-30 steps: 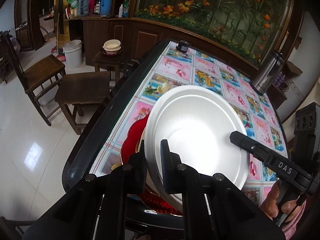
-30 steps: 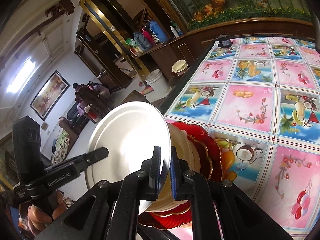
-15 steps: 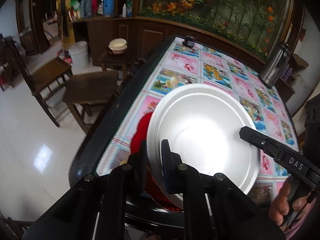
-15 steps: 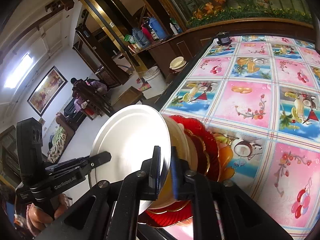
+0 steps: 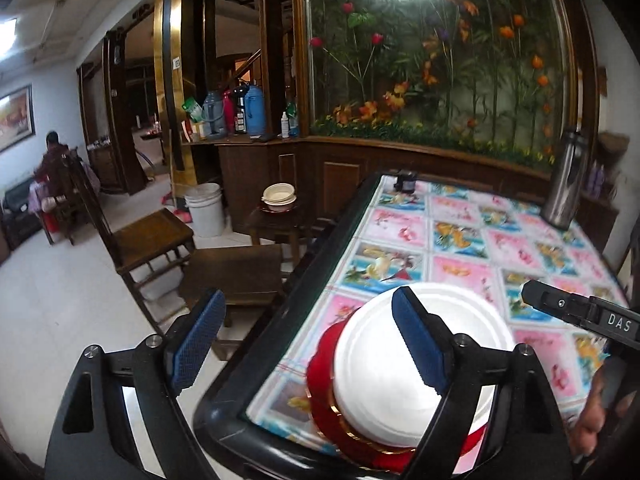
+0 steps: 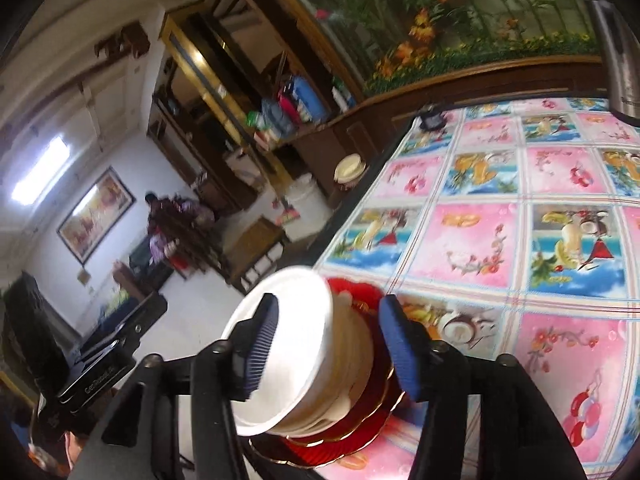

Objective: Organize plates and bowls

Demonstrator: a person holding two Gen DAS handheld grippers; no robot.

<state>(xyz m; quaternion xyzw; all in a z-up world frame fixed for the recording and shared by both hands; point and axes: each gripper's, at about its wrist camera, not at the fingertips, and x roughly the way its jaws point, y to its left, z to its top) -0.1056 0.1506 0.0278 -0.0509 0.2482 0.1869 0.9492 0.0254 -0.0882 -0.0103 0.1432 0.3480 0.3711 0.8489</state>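
Note:
A white bowl (image 5: 372, 380) (image 6: 296, 344) rests on cream bowls (image 6: 352, 364), which sit on red gold-rimmed plates (image 5: 320, 372) (image 6: 352, 440) at the near left corner of the table (image 5: 280, 320). My left gripper (image 5: 308, 344) hangs just above and in front of the stack. Its jaws are opening, with the bowl's left rim below the gap and no pad touching it. My right gripper (image 6: 330, 348) straddles the bowl's right rim; its jaws are opening too, pads clear of the rim. Each gripper shows in the other's view: the right gripper (image 5: 580, 316), the left gripper (image 6: 100, 360).
A steel flask (image 5: 564, 184) (image 6: 616, 40) stands at the table's far right and a small dark object (image 5: 406, 182) at its far end. Left of the table are a wooden chair (image 5: 152, 236), a stool (image 5: 236, 268), a white bucket (image 5: 204, 208) and a person (image 5: 52, 160) seated far off.
Both grippers were shut on the white bowl's rim and have let go, jaws now wide. The bowl has settled onto the stack. Both grippers have pulled back, the left one tilting upward.

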